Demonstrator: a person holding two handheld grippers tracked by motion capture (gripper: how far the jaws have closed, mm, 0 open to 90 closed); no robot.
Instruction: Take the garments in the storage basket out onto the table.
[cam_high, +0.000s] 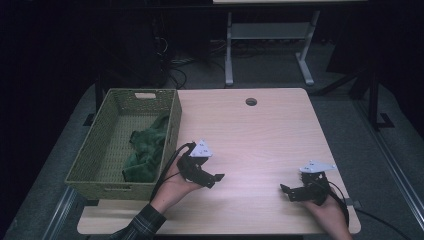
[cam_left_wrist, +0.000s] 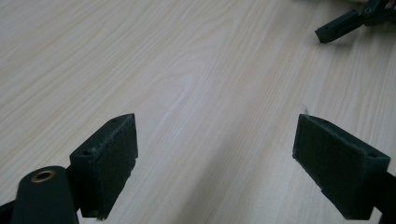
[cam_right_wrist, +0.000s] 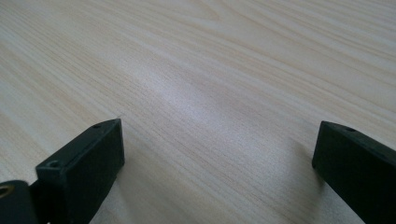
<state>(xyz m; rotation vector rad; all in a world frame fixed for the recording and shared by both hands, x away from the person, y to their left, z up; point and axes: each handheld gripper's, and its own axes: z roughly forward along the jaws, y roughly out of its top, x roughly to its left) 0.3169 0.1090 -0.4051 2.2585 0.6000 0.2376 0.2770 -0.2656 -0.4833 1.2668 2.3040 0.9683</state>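
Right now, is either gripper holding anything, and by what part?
Nothing is held. The left gripper and the right gripper are both open over bare table. The green cloth lies in the basket, untouched.

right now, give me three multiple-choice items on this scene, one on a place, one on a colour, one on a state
1. Where does the cloth lie?
A. in the woven basket
B. on the bare table
C. between the right tongs

2. What colour is the cloth?
A. red
B. green
C. white

3. How do the left tongs stand?
A. shut on the cloth
B. shut on nothing
C. open with nothing between them

Answers:
1. A, the high view shows it bunched inside the basket at the table's left.
2. B, it is dark green against the paler basket.
3. C, the left gripper view shows the jaws wide apart over bare wood.
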